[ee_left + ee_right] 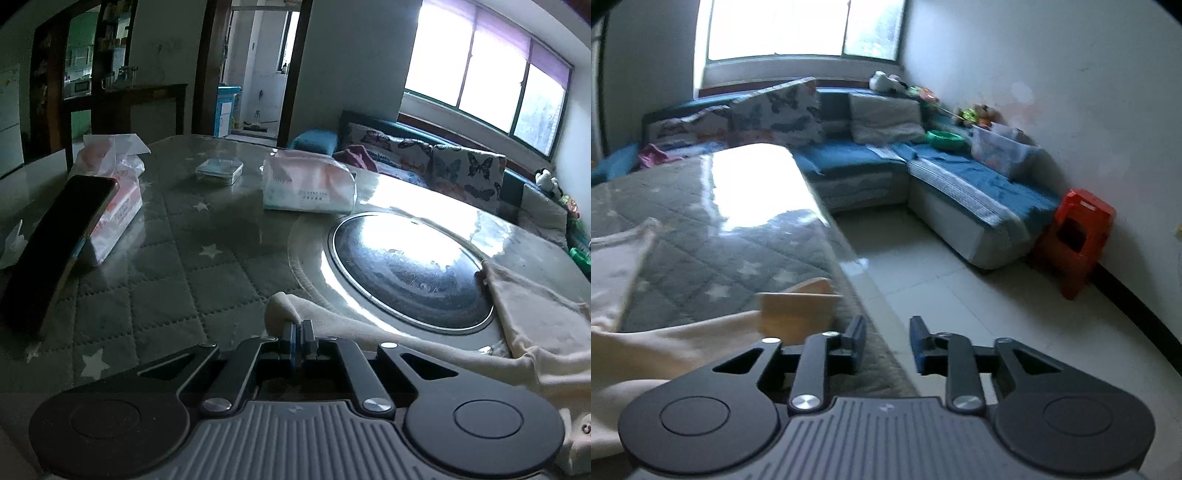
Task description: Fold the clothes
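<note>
A cream garment (424, 339) lies on the table with the grey star-quilted cover (166, 258), partly over the round dark inset (410, 269). My left gripper (301, 326) is shut on a bunched edge of the garment at its left end, just above the table. In the right wrist view the same cream garment (683, 343) lies at the lower left, with a tan cuff (798, 314) near the table's right edge. My right gripper (888, 332) is open and empty, over the table edge just right of the cuff.
A black phone (55, 243) leans on a tissue pack (114, 206) at the left. A second tissue pack (308, 182) and a small clear box (219, 171) lie farther back. A blue sofa (923, 166) and a red stool (1078, 236) stand past the table.
</note>
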Available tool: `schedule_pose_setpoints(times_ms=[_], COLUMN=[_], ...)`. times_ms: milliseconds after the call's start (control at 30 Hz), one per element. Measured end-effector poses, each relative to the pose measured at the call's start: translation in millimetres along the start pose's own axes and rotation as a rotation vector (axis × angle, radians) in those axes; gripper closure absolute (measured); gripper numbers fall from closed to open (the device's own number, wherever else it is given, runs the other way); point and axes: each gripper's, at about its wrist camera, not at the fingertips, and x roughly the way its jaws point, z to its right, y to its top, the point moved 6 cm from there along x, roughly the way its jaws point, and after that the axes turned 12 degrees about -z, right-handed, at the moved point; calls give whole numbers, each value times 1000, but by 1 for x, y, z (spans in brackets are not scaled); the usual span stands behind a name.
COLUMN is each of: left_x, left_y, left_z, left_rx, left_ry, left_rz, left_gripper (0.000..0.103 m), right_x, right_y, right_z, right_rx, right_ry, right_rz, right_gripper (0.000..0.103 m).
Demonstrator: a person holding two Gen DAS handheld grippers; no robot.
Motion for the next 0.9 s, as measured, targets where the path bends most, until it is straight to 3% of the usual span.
schedule_pose_setpoints(times_ms=[133, 267, 467, 700, 900], left_x=[2, 2, 2, 5, -5], left_y=[-1, -2, -6, -3, 0], left_z=[-2, -5, -12, -19, -26], left_rx=[-12, -19, -32, -55, -64], left_ry=[2, 8, 16, 54, 80], left_rz=[-12, -18, -33, -32, -10], left_gripper=[100, 100, 96, 89, 89], right_x=[-8, 5, 21, 12, -14], right_y=[-6, -5, -1, -4, -4], right_z=[-29, -46, -18, 28, 1], right_rx=[-93, -148, -104, -39, -91], right_ry=[71, 44, -43, -141, -7], right_rz=[17, 16, -12, -21, 12], right_gripper=[54, 50, 50, 50, 50])
